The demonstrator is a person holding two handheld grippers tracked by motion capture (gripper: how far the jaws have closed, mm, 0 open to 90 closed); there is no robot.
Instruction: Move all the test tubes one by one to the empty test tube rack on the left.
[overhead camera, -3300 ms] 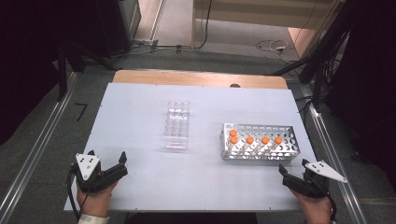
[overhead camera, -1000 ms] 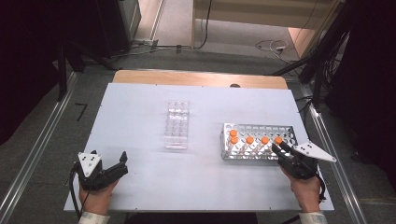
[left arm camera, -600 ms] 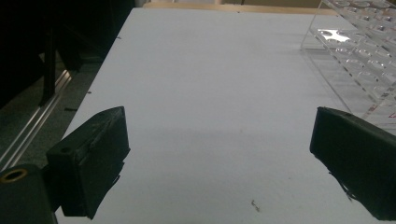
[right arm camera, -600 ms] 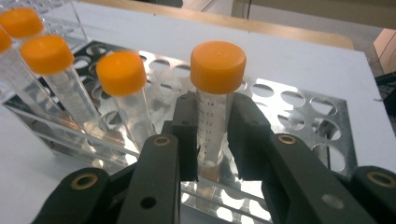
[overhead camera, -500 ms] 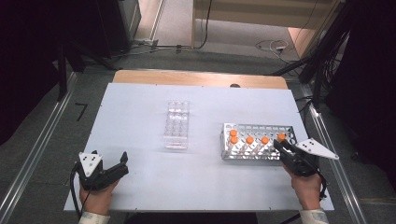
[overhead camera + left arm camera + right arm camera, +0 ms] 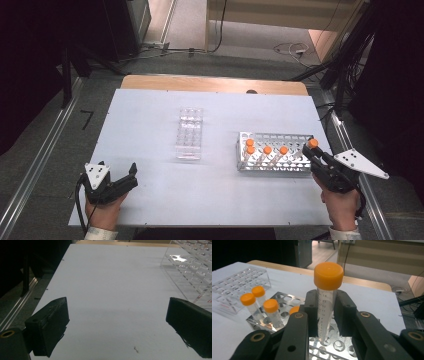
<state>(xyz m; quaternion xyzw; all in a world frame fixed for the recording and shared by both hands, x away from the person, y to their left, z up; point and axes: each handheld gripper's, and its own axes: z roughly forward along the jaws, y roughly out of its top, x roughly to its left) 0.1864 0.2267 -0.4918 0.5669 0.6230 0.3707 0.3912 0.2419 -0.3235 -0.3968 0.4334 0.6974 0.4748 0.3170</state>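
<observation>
A metal tube rack (image 6: pixel 292 137) stands right of centre on the white table and holds several orange-capped tubes (image 6: pixel 267 150). My right gripper (image 6: pixel 311 151) is at the rack's right end, shut on one orange-capped tube (image 6: pixel 313 143) that it holds upright above the rack. In the right gripper view this clear tube (image 6: pixel 324 312) sits between the jaws of the right gripper (image 6: pixel 327 298), its lower end just over the rack's holes (image 6: pixel 337 345). The left gripper (image 6: pixel 131 176) rests open at the table's near left; the left gripper (image 6: pixel 120 322) has bare table between its jaws.
An empty clear plastic rack (image 6: pixel 190 132) lies at the table's middle; the clear rack (image 6: pixel 192 267) is ahead and right of the left jaws. The wooden table edge (image 6: pixel 210 82) runs along the back. Metal rails flank the table.
The right gripper came forward from the near right corner to the rack's right end, shut on the rightmost tube and raised it slightly to the right. The left gripper stayed put.
</observation>
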